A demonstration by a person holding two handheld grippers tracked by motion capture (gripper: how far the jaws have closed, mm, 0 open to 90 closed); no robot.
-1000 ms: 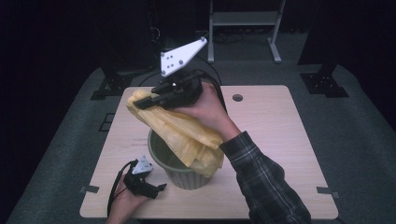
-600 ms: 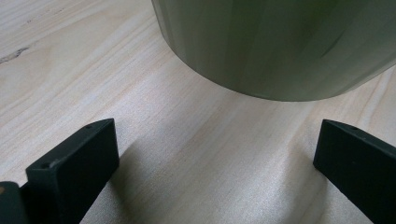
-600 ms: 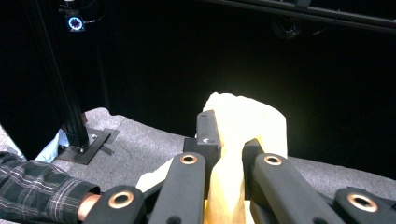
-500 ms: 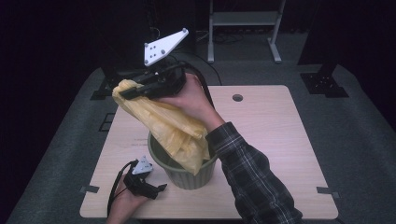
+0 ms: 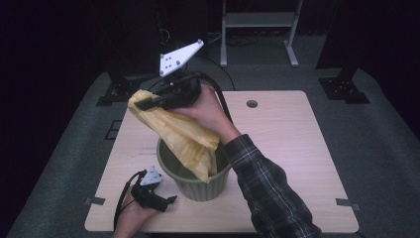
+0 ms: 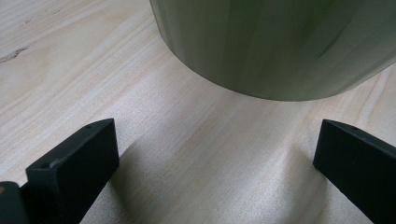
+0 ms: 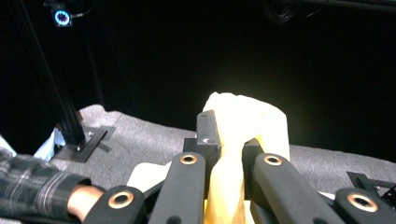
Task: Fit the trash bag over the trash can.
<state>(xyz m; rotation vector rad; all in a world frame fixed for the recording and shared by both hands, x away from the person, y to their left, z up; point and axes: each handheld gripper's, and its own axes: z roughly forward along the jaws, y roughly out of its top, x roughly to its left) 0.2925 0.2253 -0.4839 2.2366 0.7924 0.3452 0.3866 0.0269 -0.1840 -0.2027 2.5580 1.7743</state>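
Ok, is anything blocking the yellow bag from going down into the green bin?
Nothing visible does. The right gripper holds the yellow bag by its top, its lower end already hangs inside the green bin, and the left gripper rests open beside the bin.

Plaid sleeve (image 5: 270, 188), black fingers (image 6: 74, 163), grey plate (image 5: 179, 57)

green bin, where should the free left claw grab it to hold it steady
Grip the rim of the green bin on its left side, coming from above: the open left claw rests there, the wall looks too wide, and the yellow bag drapes the right.
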